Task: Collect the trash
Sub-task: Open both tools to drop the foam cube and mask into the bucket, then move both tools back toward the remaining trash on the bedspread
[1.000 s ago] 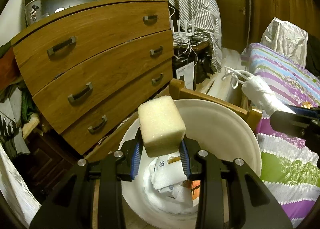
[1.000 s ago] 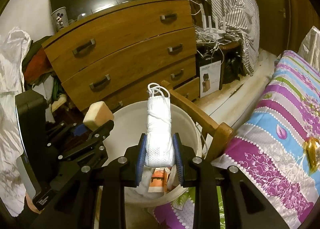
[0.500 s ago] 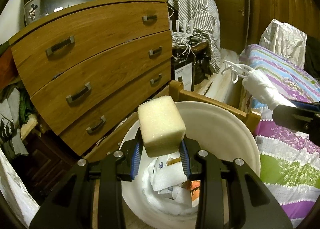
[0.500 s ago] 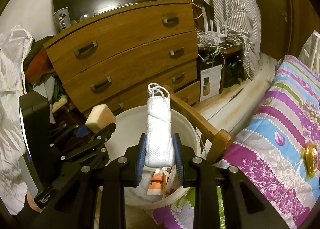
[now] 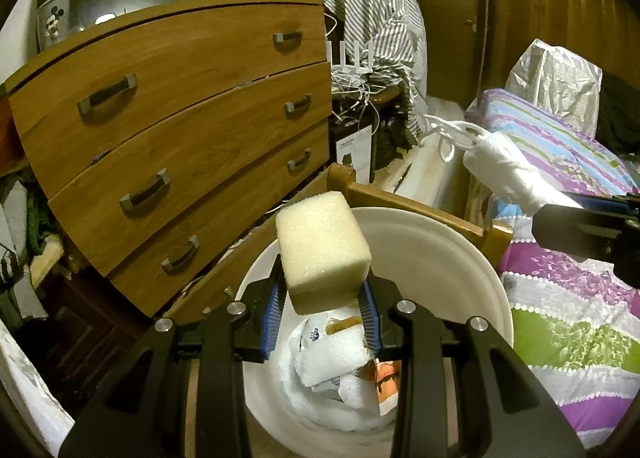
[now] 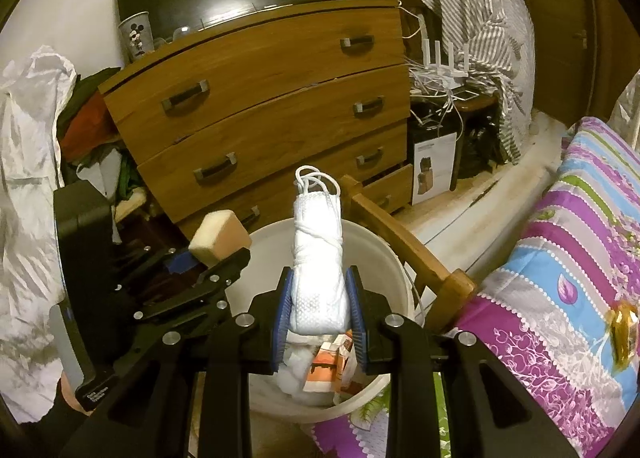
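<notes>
The left gripper [image 5: 322,308] is pinching a yellow foam sponge [image 5: 322,248] between its jaws, right above the white bucket [image 5: 452,258], so that it can fall inside. The right gripper [image 6: 318,318] is clamping a rolled white mask [image 6: 318,270] over the same bucket — at 3 o'clock from the sponge. In the bucket, paper trash [image 5: 340,358] is already lying.

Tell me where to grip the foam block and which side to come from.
Grip the foam block across its two flat opposite side faces, low on the block, coming from below and behind, as the left gripper does now over the white bucket. Its boxy shape gives the pads parallel faces; the foam likely compresses, so modest squeeze should do.
</notes>
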{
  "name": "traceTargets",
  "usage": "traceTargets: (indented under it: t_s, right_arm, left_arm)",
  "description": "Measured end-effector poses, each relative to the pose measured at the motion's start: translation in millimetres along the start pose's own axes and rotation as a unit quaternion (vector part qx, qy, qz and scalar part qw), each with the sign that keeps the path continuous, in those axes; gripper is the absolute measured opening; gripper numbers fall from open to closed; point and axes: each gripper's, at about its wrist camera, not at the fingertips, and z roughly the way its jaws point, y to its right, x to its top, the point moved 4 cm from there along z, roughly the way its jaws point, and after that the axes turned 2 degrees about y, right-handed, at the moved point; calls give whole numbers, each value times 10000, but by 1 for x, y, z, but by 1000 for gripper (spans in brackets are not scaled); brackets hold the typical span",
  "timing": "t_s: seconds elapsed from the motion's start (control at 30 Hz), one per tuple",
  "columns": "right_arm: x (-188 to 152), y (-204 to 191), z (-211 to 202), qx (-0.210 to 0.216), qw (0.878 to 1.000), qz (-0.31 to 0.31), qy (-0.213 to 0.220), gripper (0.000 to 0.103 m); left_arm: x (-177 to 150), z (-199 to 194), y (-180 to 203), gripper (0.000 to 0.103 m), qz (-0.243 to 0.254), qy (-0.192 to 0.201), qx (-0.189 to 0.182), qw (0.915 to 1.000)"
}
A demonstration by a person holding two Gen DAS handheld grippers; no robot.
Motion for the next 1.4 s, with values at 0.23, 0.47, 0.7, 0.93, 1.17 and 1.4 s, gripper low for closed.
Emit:
traceTargets:
  t_s: [0.23, 0.47, 0.7, 0.93, 1.17, 1.4]
  right_arm:
    - [6, 0, 3, -48, 10000, -50, 52, 47]
    - [2, 14, 7, -54, 9999, 136, 30, 47]
    - [0, 13, 8, -77, 9999, 77, 36, 47]
    - [-3, 16, -3, -88, 9997, 124, 164, 47]
    - [-11, 32, -42, -494, 9960, 78, 741, 47]
    - [-35, 57, -111, -1415, 9777, -152, 1544, 69]
  left_arm:
    - [4, 3, 2, 66, 109, 88, 108, 9998]
    - [1, 6, 3, 72, 141, 67, 120, 9998]
    - [1, 5, 3, 72, 172, 75, 136, 9997]
    - [3, 0, 6, 74, 176, 107, 253, 9995]
    - [6, -16, 19, 79, 368, 295, 450, 9979]
    - [9, -35, 45, 88, 422, 396, 411, 9975]
